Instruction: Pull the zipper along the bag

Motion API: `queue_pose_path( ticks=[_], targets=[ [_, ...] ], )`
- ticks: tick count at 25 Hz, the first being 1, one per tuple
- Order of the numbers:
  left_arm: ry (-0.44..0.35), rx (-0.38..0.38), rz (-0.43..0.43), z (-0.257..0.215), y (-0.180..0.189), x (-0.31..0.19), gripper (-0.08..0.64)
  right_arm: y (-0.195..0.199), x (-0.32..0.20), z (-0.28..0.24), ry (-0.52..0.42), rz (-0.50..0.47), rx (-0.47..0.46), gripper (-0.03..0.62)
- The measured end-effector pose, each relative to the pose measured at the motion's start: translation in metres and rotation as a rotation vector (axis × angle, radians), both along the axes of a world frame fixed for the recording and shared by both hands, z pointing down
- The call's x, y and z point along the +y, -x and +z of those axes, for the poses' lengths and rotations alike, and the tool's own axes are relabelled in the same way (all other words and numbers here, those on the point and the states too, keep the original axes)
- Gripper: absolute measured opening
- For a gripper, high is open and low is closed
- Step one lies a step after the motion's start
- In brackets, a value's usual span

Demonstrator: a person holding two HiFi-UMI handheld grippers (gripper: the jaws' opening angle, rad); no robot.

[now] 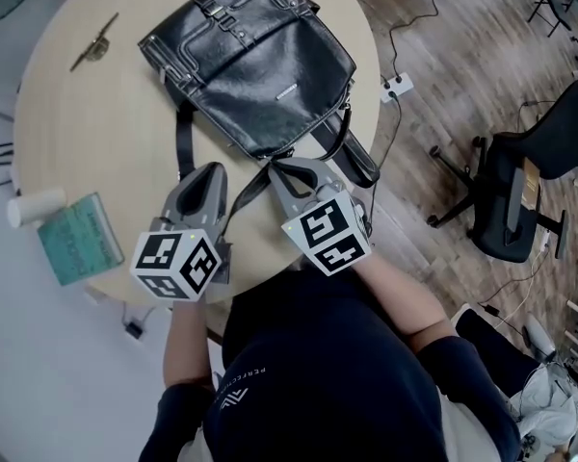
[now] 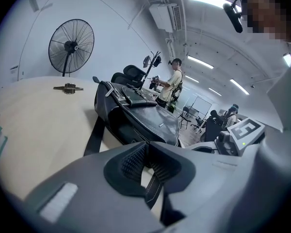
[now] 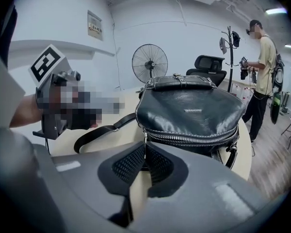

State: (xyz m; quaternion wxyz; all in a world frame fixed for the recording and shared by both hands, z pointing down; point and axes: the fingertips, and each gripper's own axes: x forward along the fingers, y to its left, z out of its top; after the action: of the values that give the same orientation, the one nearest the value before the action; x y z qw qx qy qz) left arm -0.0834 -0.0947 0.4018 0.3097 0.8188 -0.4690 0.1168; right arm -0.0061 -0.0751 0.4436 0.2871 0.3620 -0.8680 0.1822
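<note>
A black leather bag [image 1: 260, 65] lies on the round pale table [image 1: 96, 133]. Its silver zipper [image 3: 194, 139] runs along the near side in the right gripper view. My right gripper [image 1: 291, 168] sits at the bag's near corner. Seen from that gripper itself [image 3: 145, 147], it is shut on the small zipper pull [image 3: 145, 136] at the zipper's left end. My left gripper [image 1: 204, 171] is beside it, just off the bag. In its own view the left gripper [image 2: 146, 149] is shut on a black stitched strap [image 2: 153, 184] that runs down between the pads.
A green book [image 1: 80, 239] and a white cylinder [image 1: 36, 206] lie at the table's left edge. A brass object [image 1: 94, 46] lies at the far left. An office chair [image 1: 530, 191] and a power strip [image 1: 398, 87] are on the floor to the right. A person [image 3: 262, 67] stands beyond the table.
</note>
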Motion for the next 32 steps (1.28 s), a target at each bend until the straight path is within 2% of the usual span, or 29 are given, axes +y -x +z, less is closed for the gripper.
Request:
queue_pose_path(
  ticks=[8,16,20,26,32],
  targets=[
    [-0.002,-0.003,-0.002,-0.002,-0.005,-0.011,0.066,-0.011,0.001,-0.003,0.020,-0.023,0.004,0.014],
    [0.014,0.088,0.028,-0.011,-0.018,-0.022,0.124,-0.023,0.002,-0.004,0.023,-0.034,0.016,0.014],
    [0.031,0.110,0.050,-0.011,-0.027,-0.028,0.157,-0.031,0.000,-0.004,0.034,-0.029,0.011,0.014],
    [0.079,0.110,0.072,-0.001,-0.042,-0.032,0.227,-0.035,-0.002,-0.004,0.042,-0.023,-0.003,0.014],
    [0.089,0.078,0.052,0.004,-0.043,-0.036,0.204,-0.040,-0.009,-0.003,0.042,-0.031,0.004,0.014]
  ],
)
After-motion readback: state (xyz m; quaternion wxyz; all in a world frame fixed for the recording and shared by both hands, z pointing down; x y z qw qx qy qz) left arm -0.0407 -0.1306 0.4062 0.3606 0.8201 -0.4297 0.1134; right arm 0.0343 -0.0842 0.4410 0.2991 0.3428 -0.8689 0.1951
